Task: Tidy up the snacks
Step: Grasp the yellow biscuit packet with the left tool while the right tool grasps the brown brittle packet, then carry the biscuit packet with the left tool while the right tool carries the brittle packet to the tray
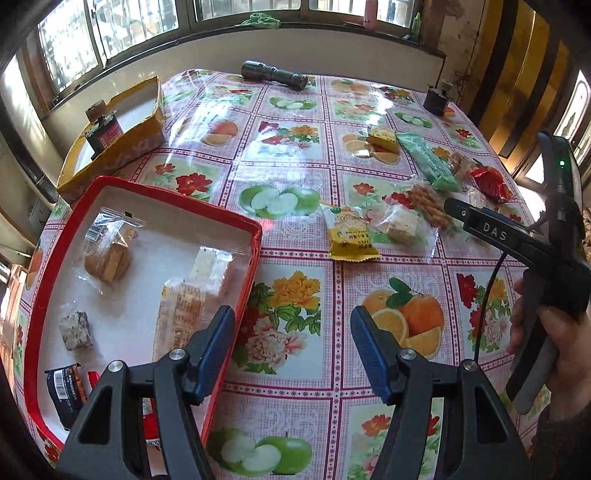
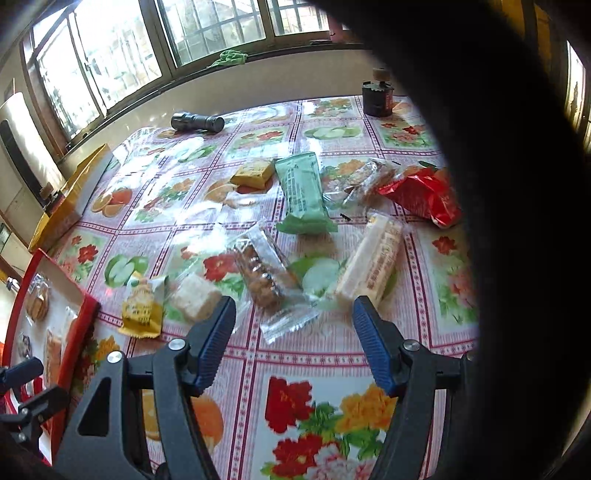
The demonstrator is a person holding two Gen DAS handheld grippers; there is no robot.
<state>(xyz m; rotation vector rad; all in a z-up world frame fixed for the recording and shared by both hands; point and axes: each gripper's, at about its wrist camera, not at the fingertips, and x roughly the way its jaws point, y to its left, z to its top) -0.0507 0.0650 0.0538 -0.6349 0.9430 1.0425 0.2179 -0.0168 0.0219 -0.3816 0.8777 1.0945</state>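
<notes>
Green wrapper (image 2: 302, 194) lengthwise toward window, brown snack (image 2: 264, 280) slanted

Black flashlight (image 1: 274, 75) lying at far table edge; green rag (image 1: 258, 19) on windowsill; fruit-print tablecloth (image 1: 295, 288).

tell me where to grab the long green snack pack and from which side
Take the green pack across its narrow middle, coming down from above with the right gripper, whose open jaws hold nothing. It lies flat on the tablecloth, long and slim, so its long edges suit the pads. Its far right edge sits close against a clear-wrapped snack, so stay mid-body.
</notes>
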